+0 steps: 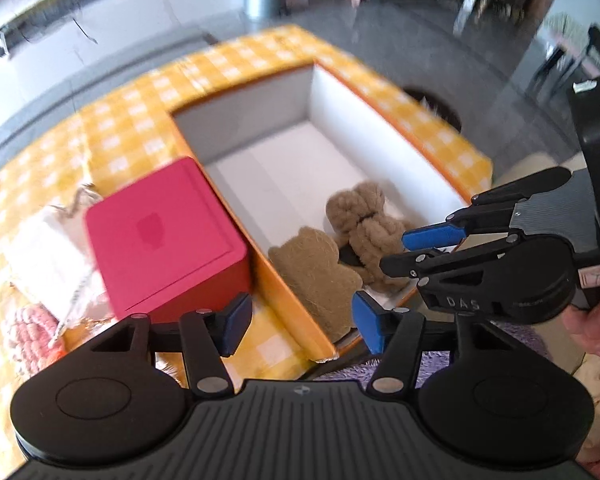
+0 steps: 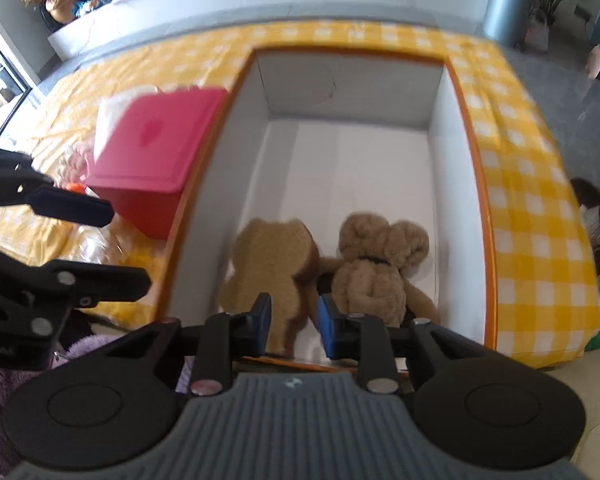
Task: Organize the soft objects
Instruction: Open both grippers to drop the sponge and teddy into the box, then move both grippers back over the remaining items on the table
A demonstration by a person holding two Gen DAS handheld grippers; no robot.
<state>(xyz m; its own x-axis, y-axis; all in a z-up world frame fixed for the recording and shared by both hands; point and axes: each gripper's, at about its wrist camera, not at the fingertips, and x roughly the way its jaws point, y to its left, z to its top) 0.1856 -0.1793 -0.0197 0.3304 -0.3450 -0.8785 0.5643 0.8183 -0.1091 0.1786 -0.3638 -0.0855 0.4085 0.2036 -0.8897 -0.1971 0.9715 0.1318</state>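
Two plush toys already sit inside a large open box, orange outside and white inside, which rests on a table under a yellow-and-white checked cloth. Both toys lie at the near end of the box. A flat tan bear leans against the box's left wall, and a curly-furred brown bear with a dark collar sits just beside it, toward the right wall. The far half of the box floor is bare.

By this view, part of the sorting is done and more remains. On the cloth left of the box, beyond a pink lidded box that stands against the big box's left wall, lie a white fabric item in clear wrap and a pink knitted piece near the table's left edge. These look like soft things not yet stored, though blur makes them hard to identify.

The left gripper hovers over the near left corner of the big box, its blue-padded fingers spread wide and empty. The right gripper points into the near end of the box with fingers parted; the flat bear's lower edge shows in the gap between them, but they do not appear to press on it.

A purple fuzzy fabric lies below the grippers at the table's near edge. The room beyond has a long white counter, potted plants, a grey bin and a polished grey floor.
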